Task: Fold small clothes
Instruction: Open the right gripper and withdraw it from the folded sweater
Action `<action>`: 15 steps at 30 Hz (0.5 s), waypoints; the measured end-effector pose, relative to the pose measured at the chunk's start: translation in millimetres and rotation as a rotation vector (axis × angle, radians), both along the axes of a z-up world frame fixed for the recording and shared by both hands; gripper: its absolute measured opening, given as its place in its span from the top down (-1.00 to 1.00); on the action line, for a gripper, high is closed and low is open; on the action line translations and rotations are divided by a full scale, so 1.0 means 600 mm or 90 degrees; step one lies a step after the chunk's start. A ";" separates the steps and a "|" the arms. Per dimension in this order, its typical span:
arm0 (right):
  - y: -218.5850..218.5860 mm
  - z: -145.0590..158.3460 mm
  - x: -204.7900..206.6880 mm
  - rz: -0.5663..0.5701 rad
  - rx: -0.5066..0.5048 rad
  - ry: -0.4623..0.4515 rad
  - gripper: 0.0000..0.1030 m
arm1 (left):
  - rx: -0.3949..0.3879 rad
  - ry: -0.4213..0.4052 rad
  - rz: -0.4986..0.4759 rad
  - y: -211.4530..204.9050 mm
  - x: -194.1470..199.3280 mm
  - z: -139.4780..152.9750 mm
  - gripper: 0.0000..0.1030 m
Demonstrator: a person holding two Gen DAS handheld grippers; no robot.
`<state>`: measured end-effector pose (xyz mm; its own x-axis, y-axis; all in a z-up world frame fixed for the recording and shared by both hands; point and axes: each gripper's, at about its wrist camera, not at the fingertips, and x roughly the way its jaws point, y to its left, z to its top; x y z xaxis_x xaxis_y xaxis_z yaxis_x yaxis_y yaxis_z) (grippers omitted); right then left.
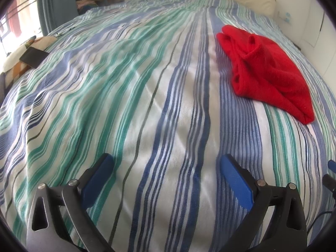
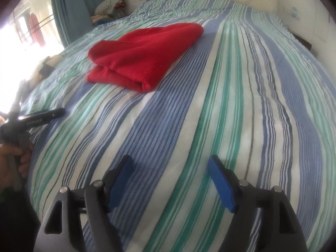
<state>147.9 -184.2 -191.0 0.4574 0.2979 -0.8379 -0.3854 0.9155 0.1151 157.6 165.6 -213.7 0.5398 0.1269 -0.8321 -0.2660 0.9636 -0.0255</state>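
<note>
1. The red garment looks light, soft and limp, a fleecy knit that would sag and slide out of its fold if lifted by a single layer. I'd judge it neither fragile nor slippery.
2. The best hold, to my eye, is the thick folded edge nearest the right claw, pinching all the layers together, or two corners at once with both claws.
3. It is bright red, folded into a rough wedge several layers deep, with rolled cuffs or openings showing at its far end from the left side.
4. It lies on the striped bedspread, well ahead of both claws, touching neither.
5. The left claw stands wide open and empty; the right claw is open and empty too.
</note>
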 end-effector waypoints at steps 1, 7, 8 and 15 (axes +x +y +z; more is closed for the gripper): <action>0.000 -0.004 -0.002 -0.002 0.002 -0.002 -0.53 | 0.001 0.000 0.000 -0.001 0.000 0.000 -0.99; -0.004 -0.031 -0.012 -0.013 0.030 -0.032 -0.66 | -0.053 -0.027 -0.035 -0.009 -0.012 0.024 -0.98; -0.004 -0.034 -0.014 -0.012 0.032 -0.039 -0.68 | -0.064 -0.036 -0.045 -0.013 -0.015 0.030 -0.98; -0.002 -0.043 -0.019 -0.005 0.041 -0.055 -0.78 | -0.158 -0.107 -0.126 -0.041 0.011 0.091 -0.97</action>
<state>136.2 -185.5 -216.6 0.5293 0.3459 -0.7747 -0.3892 0.9104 0.1406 164.4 140.8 -159.1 0.6662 -0.1886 -0.7216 -0.0470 0.9550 -0.2930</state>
